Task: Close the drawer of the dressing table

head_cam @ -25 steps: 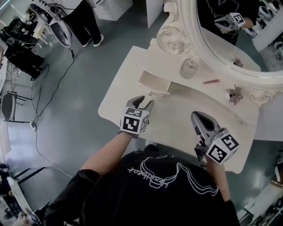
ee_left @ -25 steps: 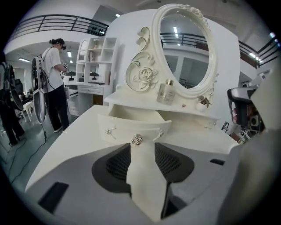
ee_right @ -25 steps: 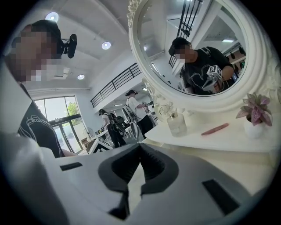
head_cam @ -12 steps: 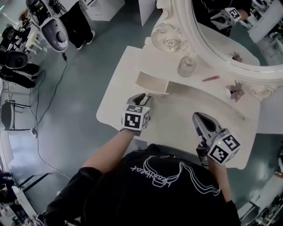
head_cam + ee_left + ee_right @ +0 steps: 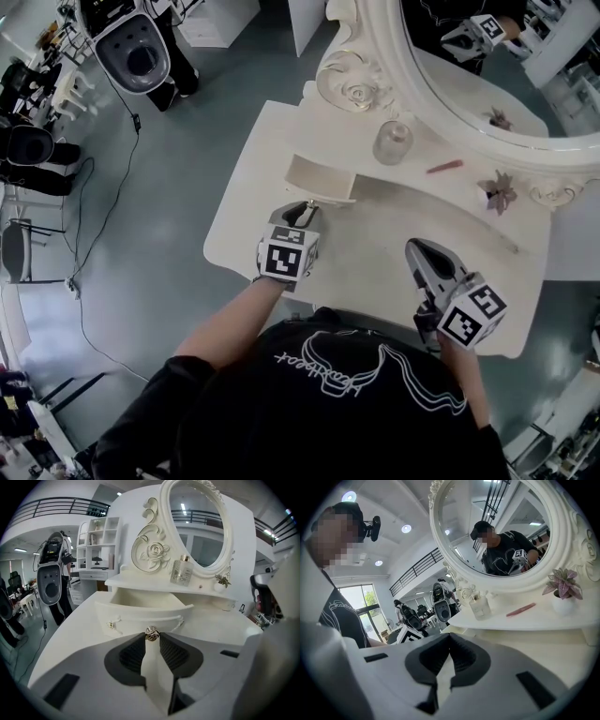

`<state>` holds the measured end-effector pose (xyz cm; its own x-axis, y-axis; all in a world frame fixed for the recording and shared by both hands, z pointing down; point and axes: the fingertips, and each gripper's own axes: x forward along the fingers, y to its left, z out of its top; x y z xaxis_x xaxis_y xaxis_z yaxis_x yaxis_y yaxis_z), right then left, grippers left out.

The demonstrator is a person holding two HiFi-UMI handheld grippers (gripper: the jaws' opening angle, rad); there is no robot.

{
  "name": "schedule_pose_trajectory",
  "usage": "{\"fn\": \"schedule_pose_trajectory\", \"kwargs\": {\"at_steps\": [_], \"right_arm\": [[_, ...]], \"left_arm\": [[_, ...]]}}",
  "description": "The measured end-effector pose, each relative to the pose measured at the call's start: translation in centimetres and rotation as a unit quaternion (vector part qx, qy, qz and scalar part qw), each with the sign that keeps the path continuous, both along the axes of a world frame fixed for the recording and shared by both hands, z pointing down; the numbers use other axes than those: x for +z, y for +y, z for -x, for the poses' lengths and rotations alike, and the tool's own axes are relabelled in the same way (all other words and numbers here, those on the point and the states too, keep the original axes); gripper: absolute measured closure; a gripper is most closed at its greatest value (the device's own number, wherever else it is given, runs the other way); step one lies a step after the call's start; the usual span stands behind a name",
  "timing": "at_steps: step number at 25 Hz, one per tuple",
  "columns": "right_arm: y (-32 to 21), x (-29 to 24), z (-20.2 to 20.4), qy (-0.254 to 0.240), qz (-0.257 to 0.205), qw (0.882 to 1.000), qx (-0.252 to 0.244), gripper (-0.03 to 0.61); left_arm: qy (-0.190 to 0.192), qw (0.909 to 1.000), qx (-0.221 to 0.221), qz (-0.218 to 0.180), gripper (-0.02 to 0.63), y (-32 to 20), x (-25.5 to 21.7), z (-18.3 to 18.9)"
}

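Note:
The cream drawer stands pulled out of the dressing table, its curved front facing me. My left gripper is at that front. In the left gripper view its jaws have just been closing and their tips now meet both sides of the small metal drawer knob. My right gripper hangs over the tabletop to the right, away from the drawer. In the right gripper view its pads sit together with nothing between them.
A glass perfume bottle, a red stick and a small potted plant sit on the raised shelf under the oval mirror. A white machine and chairs stand on the floor to the left.
The left gripper's jaws have narrowed around the drawer knob, and it has edged slightly toward the drawer. The right gripper has stayed put. The drawer is as far out as before.

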<state>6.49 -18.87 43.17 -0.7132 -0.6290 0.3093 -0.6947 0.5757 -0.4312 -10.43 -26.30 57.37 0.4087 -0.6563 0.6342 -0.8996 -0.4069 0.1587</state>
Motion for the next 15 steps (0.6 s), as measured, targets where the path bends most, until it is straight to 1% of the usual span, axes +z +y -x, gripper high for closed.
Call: {"fn": "schedule_pose_trajectory", "kwargs": {"at_steps": [10, 15], "right_arm": [[0.33, 0.63, -0.51, -0.013, 0.009, 1.0, 0.02, 0.575], [0.39, 0.77, -0.8, -0.016, 0.011, 0.999, 0.025, 0.575]], "left_arm": [[-0.001, 1.0, 0.004, 0.006, 0.518, -0.04, 0.01, 0.02], [0.009, 0.9999, -0.005, 0.008, 0.518, -0.23, -0.28, 0.13]]}}
